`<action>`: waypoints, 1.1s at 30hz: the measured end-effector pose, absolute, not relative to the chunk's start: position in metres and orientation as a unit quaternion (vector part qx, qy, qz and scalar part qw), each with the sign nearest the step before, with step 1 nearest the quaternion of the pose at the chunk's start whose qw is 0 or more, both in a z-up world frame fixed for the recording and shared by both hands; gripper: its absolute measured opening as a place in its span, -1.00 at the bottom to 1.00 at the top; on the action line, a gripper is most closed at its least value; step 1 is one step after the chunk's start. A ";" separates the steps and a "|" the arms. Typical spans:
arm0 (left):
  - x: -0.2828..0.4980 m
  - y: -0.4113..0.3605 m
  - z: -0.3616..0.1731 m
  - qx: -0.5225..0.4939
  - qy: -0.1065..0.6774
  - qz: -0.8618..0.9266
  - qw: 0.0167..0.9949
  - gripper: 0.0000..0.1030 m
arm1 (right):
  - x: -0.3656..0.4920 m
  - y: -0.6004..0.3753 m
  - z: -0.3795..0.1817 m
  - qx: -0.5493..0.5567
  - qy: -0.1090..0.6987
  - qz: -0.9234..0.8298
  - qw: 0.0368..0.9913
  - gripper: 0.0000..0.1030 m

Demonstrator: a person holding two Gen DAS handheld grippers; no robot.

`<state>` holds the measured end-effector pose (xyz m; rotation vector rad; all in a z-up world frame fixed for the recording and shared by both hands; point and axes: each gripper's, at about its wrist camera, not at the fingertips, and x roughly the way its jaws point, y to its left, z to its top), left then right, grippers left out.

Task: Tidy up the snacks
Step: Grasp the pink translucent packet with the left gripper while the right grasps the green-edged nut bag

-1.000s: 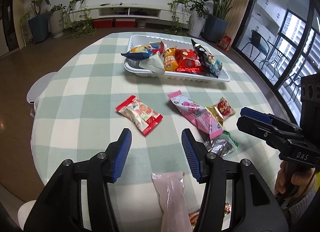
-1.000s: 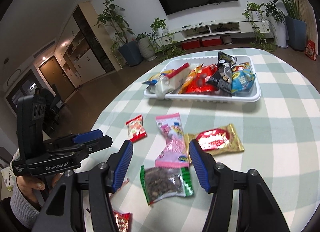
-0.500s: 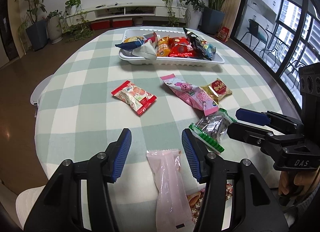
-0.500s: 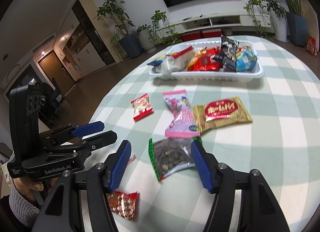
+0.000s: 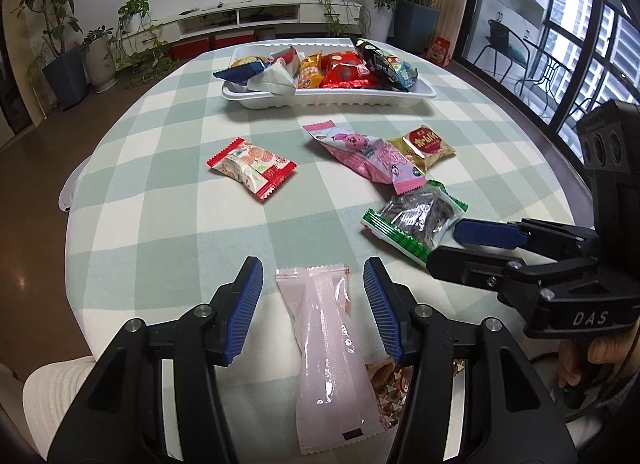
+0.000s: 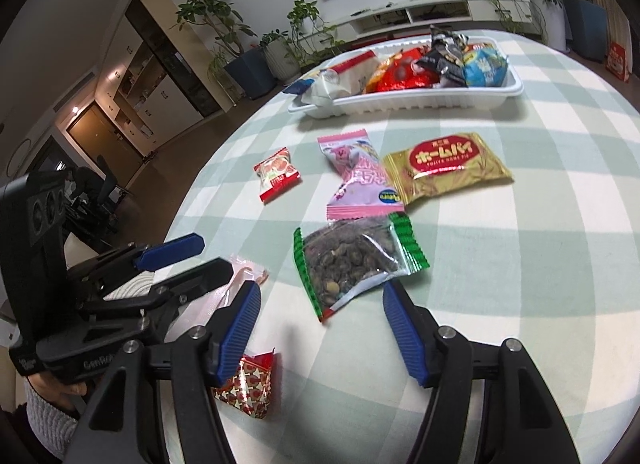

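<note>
My left gripper (image 5: 314,312) hangs open low over the near table edge. A pale pink packet (image 5: 328,344) lies lengthwise between its pads, touching neither. To its right a green-edged seed packet (image 5: 416,216) lies flat. My right gripper (image 6: 322,328) is just short of that seed packet (image 6: 356,260), its jaws opening; only the packet's near corner reaches between the tips, and the pads are clear of it. Seen from the other hand, the right gripper (image 5: 444,248) points at the seed packet and the left gripper (image 6: 216,256) sits over the pink packet (image 6: 248,270).
A white tray (image 5: 328,98) holding several snacks stands at the far side. A red-white packet (image 5: 252,168), a pink pig packet (image 5: 364,152) and a gold packet (image 5: 424,144) lie loose mid-table. A small red patterned packet (image 6: 250,384) lies by the near edge. A white chair (image 5: 68,192) stands left.
Both grippers have sunk toward the table and drawn back toward its near edge. The pale pink packet now lies further between the left fingers. The right jaws stand wider apart.
</note>
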<state>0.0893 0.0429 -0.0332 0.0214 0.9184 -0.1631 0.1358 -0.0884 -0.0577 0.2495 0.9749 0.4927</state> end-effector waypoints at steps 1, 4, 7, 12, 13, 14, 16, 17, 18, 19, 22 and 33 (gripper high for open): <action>0.089 0.042 -0.034 0.013 0.444 -0.079 0.893 -0.01 | 0.137 -0.089 -0.058 0.122 0.463 0.232 0.847 0.33; 0.088 0.040 -0.039 0.017 0.447 -0.081 0.890 -0.01 | 0.140 -0.091 -0.058 0.132 0.465 0.231 0.844 0.34; 0.087 0.039 -0.042 0.019 0.450 -0.083 0.889 -0.01 | 0.143 -0.091 -0.058 0.135 0.466 0.229 0.844 0.35; 0.087 0.039 -0.047 0.021 0.455 -0.083 0.886 -0.01 | 0.149 -0.088 -0.058 0.130 0.467 0.224 0.846 0.36; 0.087 0.040 -0.047 0.021 0.456 -0.083 0.886 -0.01 | 0.151 -0.087 -0.057 0.128 0.467 0.222 0.846 0.37; 0.087 0.040 -0.048 0.021 0.456 -0.083 0.886 -0.01 | 0.153 -0.086 -0.057 0.126 0.467 0.220 0.847 0.37; 0.086 0.041 -0.048 0.021 0.457 -0.082 0.885 -0.01 | 0.156 -0.083 -0.057 0.120 0.467 0.218 0.848 0.37; 0.087 0.041 -0.049 0.021 0.457 -0.081 0.885 -0.01 | 0.159 -0.082 -0.057 0.117 0.467 0.216 0.849 0.37; 0.087 0.042 -0.049 0.020 0.457 -0.082 0.885 -0.01 | 0.160 -0.081 -0.057 0.116 0.468 0.215 0.849 0.37; 0.087 0.042 -0.050 0.020 0.458 -0.081 0.885 -0.01 | 0.162 -0.079 -0.057 0.113 0.468 0.213 0.850 0.37; 0.086 0.042 -0.050 0.020 0.458 -0.082 0.885 -0.01 | 0.167 -0.075 -0.057 0.106 0.468 0.209 0.852 0.37; 0.087 0.042 -0.062 0.029 0.471 -0.079 0.878 -0.01 | 0.169 -0.063 -0.059 0.058 0.459 0.203 0.863 0.22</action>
